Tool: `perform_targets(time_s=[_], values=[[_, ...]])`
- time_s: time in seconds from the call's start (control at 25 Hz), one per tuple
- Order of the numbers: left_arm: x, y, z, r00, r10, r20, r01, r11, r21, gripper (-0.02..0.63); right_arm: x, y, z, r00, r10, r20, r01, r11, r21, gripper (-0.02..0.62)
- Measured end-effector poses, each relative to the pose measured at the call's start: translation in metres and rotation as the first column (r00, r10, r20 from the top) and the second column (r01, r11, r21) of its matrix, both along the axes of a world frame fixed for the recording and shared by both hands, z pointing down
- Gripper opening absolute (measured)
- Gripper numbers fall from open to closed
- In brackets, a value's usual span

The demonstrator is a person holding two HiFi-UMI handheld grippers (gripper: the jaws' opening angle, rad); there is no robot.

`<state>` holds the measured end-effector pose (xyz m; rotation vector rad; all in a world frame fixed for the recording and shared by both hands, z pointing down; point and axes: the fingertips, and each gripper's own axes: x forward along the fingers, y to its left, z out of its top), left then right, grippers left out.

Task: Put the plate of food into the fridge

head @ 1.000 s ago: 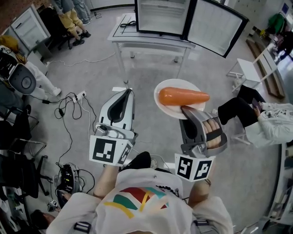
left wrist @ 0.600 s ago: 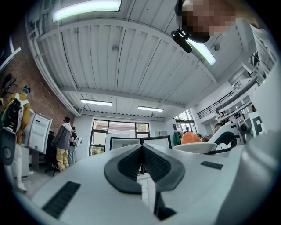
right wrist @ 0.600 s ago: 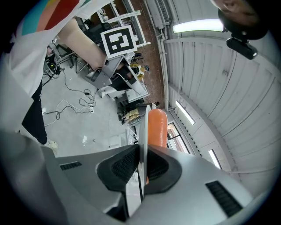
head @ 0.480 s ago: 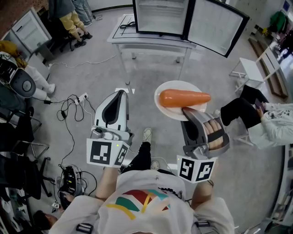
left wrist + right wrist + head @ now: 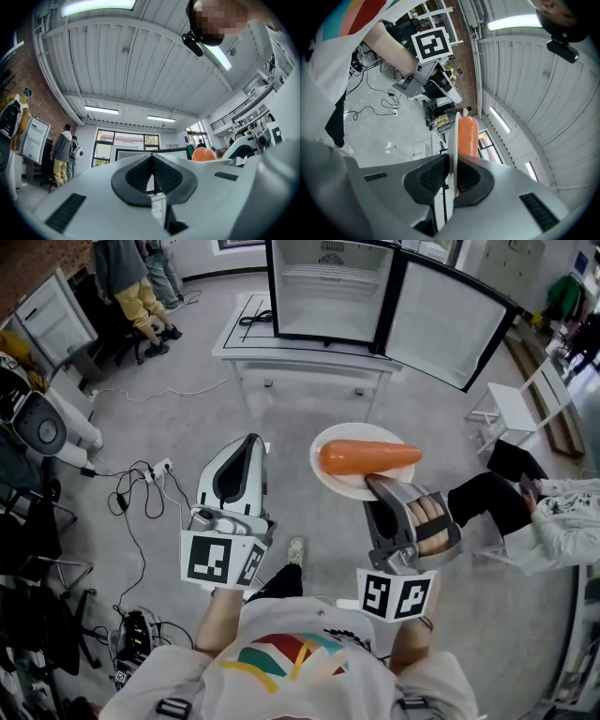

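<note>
A white plate point(image 5: 337, 474) carries a big orange carrot point(image 5: 367, 457). My right gripper point(image 5: 378, 486) is shut on the plate's near rim and holds it level above the floor. In the right gripper view the plate point(image 5: 452, 136) stands edge-on between the pads, with the carrot point(image 5: 468, 135) on its far side. My left gripper point(image 5: 247, 442) is shut and empty, to the left of the plate; its jaws point(image 5: 151, 156) meet with nothing between them. The small fridge point(image 5: 328, 282) stands ahead on a white table point(image 5: 291, 341), its door point(image 5: 445, 310) swung open to the right.
A seated person point(image 5: 525, 512) with dark trousers is close on the right, beside a white bench point(image 5: 511, 390). Cables and a power strip point(image 5: 155, 470) lie on the floor to the left. People point(image 5: 131, 287) stand at the far left by a white cabinet point(image 5: 52, 315).
The fridge and table have come nearer and lower in the head view as the person walks toward them. Both grippers keep their hold and spacing.
</note>
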<state>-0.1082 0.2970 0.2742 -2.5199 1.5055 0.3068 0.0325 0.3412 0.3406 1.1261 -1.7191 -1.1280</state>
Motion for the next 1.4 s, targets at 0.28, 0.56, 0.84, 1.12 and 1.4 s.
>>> perform_targets(time_s=[0.28, 0.56, 0.84, 1.12, 1.4], values=[[-0.009, -0.086, -0.012, 1.0, 0.014, -0.004, -0.014, 1.0, 0.004, 0.006, -0.007, -0.086, -0.011, 1.0, 0.015, -0.005, -0.015, 1.0, 0.0, 0.025], [-0.023, -0.174, -0.016, 0.999, 0.041, -0.017, -0.041, 0.999, -0.002, 0.005, -0.023, -0.167, -0.018, 0.999, 0.037, -0.021, -0.037, 0.999, -0.005, 0.025], [-0.023, -0.227, -0.01, 0.996, 0.092, -0.02, -0.093, 0.996, -0.015, 0.005, -0.026, -0.217, -0.01, 0.996, 0.075, -0.038, -0.076, 0.997, -0.028, 0.025], [-0.019, -0.251, -0.01, 0.993, 0.118, -0.028, -0.118, 0.993, -0.011, 0.006, -0.029, -0.238, -0.008, 0.996, 0.079, -0.037, -0.08, 0.996, -0.038, 0.025], [-0.015, -0.28, -0.005, 0.994, 0.107, -0.026, -0.108, 0.994, -0.025, 0.006, -0.024, -0.269, 0.0, 0.996, 0.073, -0.043, -0.075, 0.995, -0.06, 0.025]])
